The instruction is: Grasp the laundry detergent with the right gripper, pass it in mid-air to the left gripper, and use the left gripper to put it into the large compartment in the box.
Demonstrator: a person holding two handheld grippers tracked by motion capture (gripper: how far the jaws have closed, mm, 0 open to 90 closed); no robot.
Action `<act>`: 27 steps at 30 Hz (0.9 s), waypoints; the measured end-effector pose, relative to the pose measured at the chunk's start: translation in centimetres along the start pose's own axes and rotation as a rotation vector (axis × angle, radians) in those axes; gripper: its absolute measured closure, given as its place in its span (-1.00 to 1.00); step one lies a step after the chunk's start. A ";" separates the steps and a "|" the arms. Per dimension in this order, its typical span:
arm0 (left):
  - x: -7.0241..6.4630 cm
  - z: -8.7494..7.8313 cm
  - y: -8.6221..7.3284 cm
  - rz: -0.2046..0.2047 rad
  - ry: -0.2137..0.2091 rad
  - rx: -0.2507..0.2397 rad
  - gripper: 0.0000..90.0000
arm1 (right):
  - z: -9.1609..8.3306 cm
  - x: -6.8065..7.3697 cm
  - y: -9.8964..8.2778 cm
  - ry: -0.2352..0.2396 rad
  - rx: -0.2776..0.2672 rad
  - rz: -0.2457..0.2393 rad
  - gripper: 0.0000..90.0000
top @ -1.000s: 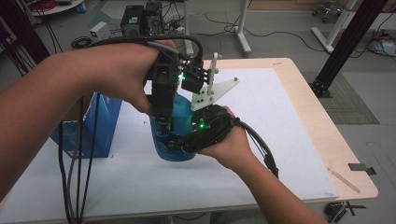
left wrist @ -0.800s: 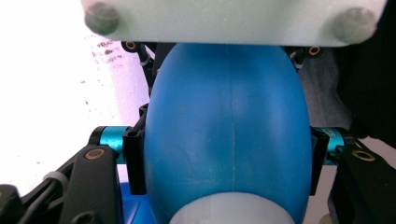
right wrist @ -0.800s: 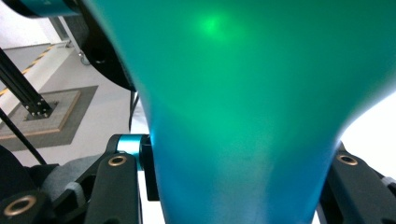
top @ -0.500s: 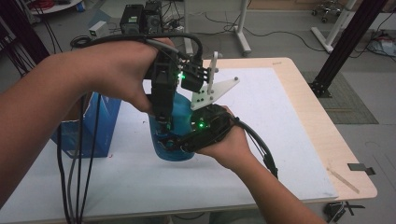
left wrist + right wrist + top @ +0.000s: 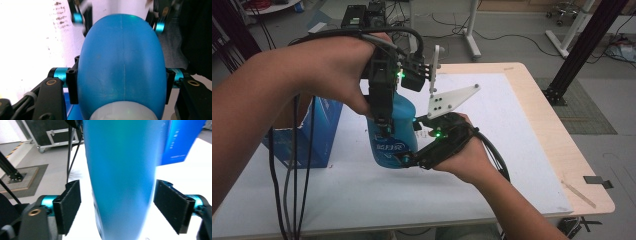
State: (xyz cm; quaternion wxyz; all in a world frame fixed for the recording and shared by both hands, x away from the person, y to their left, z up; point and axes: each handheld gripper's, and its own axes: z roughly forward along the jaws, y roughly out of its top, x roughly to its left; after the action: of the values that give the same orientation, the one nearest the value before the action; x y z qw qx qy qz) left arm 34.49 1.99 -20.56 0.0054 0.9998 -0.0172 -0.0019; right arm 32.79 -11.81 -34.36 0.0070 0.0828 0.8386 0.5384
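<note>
My right gripper (image 5: 412, 159) is low beside the blue bottle (image 5: 393, 131), jaws apart, pads not touching it. My left gripper (image 5: 382, 117) is clamped on its upper part from above. The bottle stands on the counter (image 5: 512, 130), beside a blue box (image 5: 319, 135). If my left hand tilts now, I think the bottle may slip or tip over.

This looks like a lab or robotics workshop. The surface (image 5: 532, 100) is a pale wooden tabletop covered by a white sheet, standing on a grey concrete floor (image 5: 512, 30) strewn with loose black cables (image 5: 512, 37). Black metal frame posts (image 5: 582, 45) rise on bolted feet at the right, electronic boxes (image 5: 362, 15) sit on the floor beyond, and a wheeled black equipment case (image 5: 47, 135) stands on the floor nearby.
</note>
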 end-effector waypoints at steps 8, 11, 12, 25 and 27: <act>0.2 -0.5 -0.7 -0.032 0.001 0.011 -0.14 | -2.9 -0.7 0.1 -0.072 0.019 0.002 -0.71; 0.3 -0.7 -1.0 -0.043 0.002 0.012 -0.14 | -3.6 -1.0 0.1 -0.081 0.039 0.001 -0.73; 0.3 -0.7 -1.1 -0.048 0.002 0.011 -0.14 | -3.8 -1.1 0.1 -0.085 0.050 -0.001 -0.73; 1.4 -2.1 -3.6 -0.165 -0.014 -0.001 -0.14 | -5.7 -1.8 0.7 -0.146 0.151 -0.044 -0.94; 1.5 -2.3 -4.1 -0.187 -0.013 -0.002 -0.14 | -6.0 -2.0 0.8 -0.152 0.175 -0.055 -0.93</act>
State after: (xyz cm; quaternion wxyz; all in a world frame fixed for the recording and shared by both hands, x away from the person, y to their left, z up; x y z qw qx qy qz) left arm 36.15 6.05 -18.26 0.0061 0.9970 0.0763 -0.0091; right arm 34.22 -17.15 -31.26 0.0781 0.1003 0.8814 0.4550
